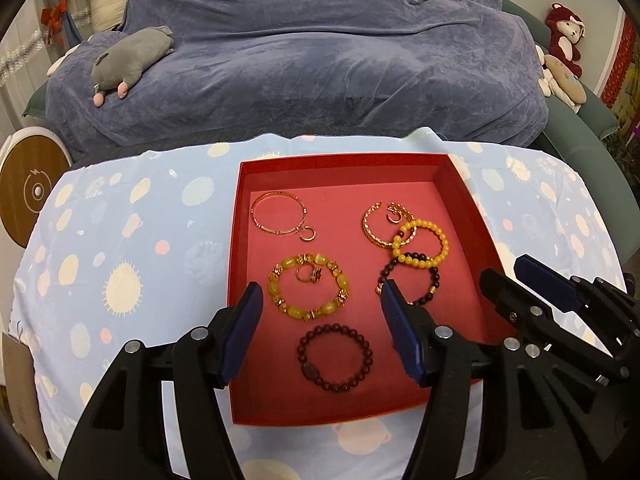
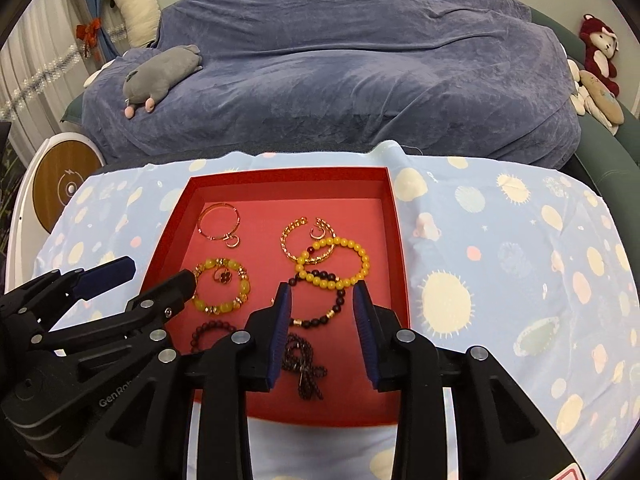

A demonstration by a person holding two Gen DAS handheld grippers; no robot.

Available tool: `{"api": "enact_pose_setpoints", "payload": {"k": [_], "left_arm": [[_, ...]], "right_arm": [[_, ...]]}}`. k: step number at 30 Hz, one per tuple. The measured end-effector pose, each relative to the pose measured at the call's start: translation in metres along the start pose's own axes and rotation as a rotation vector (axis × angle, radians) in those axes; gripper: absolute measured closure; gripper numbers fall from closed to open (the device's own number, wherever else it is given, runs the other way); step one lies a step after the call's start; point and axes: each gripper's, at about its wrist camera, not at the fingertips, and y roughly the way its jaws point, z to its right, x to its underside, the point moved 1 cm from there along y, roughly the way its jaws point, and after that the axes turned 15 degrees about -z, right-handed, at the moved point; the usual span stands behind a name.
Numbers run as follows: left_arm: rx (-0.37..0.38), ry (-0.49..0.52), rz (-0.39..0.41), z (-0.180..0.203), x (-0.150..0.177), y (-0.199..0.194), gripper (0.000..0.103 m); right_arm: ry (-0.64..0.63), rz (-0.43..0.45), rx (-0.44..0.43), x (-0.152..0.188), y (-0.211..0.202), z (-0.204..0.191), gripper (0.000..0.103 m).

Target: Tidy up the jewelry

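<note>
A red tray [image 1: 472, 216] [image 2: 396, 224] on the blue patterned cloth holds several pieces of jewelry. A thin gold bangle [image 1: 278, 212] lies at the back left, a gold cuff [image 1: 378, 228] at the back right. A yellow bead bracelet [image 1: 424, 242] [image 2: 334, 258] overlaps a dark bead bracelet [image 1: 412, 276] [image 2: 320, 300]. A jade-and-gold bracelet [image 1: 310, 292] [image 2: 222, 290] lies mid-left with a ring inside. A dark red bracelet [image 1: 334, 356] lies at the front. My left gripper [image 1: 320, 304] is open and empty above the tray. My right gripper [image 2: 322, 300] is open above a dark bead necklace [image 2: 302, 366].
A sofa under a purple-blue cover [image 1: 300, 60] stands behind the table, with a grey plush toy [image 1: 132, 58] on it and red and cream plush toys [image 1: 564, 44] at its right. A round white and wooden device [image 1: 28, 192] stands at the left.
</note>
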Motion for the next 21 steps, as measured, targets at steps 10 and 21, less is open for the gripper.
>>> {"api": "enact_pose_setpoints", "payload": {"k": [10, 21], "left_arm": [[-0.032, -0.048, 0.019, -0.003, 0.038, -0.023, 0.03], [-0.07, -0.096, 0.029, -0.022, 0.066, -0.032, 0.009]], "right_arm": [[0.051, 0.023, 0.021, 0.036, -0.024, 0.006, 0.048], [0.062, 0.031, 0.045, 0.058, -0.034, 0.01, 0.018]]}}
